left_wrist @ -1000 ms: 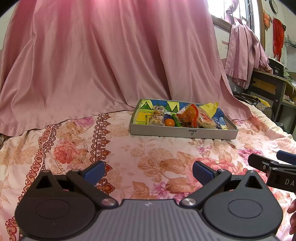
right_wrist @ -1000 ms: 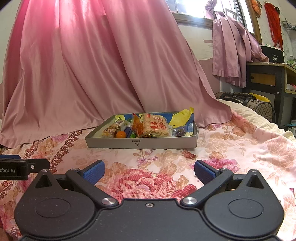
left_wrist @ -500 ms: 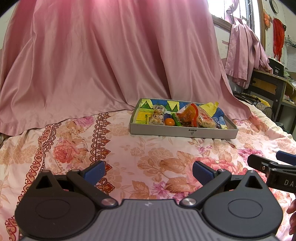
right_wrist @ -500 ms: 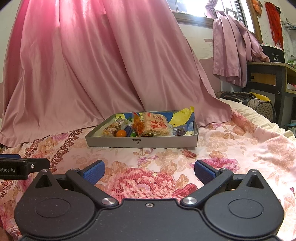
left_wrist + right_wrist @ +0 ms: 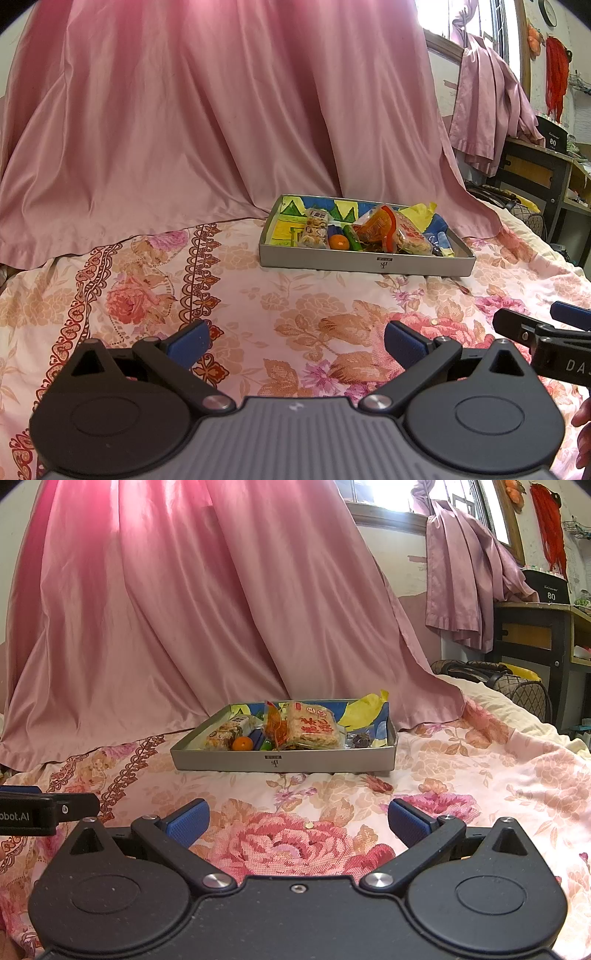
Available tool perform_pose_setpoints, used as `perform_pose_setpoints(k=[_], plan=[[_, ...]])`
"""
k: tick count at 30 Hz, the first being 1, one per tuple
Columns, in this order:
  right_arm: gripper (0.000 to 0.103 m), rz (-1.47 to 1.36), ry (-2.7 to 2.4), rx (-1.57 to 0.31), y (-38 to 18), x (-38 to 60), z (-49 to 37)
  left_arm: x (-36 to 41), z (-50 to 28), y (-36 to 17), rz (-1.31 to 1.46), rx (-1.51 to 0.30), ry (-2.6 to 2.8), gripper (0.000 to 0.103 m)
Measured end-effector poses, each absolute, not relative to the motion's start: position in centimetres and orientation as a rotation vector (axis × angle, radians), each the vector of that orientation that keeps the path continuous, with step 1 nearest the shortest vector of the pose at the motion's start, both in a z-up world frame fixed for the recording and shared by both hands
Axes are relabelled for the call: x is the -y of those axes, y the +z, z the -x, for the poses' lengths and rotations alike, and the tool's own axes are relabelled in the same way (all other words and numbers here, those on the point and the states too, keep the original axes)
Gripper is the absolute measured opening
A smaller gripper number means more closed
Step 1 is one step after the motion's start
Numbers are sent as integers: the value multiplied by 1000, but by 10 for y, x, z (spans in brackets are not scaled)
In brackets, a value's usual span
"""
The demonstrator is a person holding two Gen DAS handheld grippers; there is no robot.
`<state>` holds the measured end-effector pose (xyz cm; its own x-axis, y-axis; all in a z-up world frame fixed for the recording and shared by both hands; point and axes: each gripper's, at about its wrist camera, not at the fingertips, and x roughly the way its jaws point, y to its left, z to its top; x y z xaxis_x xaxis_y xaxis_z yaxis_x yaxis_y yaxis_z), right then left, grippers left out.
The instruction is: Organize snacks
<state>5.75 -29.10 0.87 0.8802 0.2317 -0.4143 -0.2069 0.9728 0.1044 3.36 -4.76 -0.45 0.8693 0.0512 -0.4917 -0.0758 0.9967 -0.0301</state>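
Floral pink bedspread, pink satin curtain behind. Shallow grey cardboard tray, well ahead of both grippers, holds heaped snacks: rice-cracker packet, small orange fruit, nut bar. Left gripper and right gripper both spread apart, empty. Advice: approach level, single out one packet.

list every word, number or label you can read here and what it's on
"80": small black box on the dark wooden desk.
"obot.AI", cut off by the frame edge: black left gripper, seen in the right wrist view.
"DA", cut off: black right gripper, seen in the left wrist view.
Red characters on the clear rice cracker packet: too blurred to read.
Small mark on the grey cardboard tray front wall: too small to read.
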Motion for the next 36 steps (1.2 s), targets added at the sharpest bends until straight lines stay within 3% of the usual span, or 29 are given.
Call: perform_pose_setpoints(k=[36], plan=[[102, -53, 228, -442, 9, 289, -58, 55, -37, -6, -8, -584, 113, 103]])
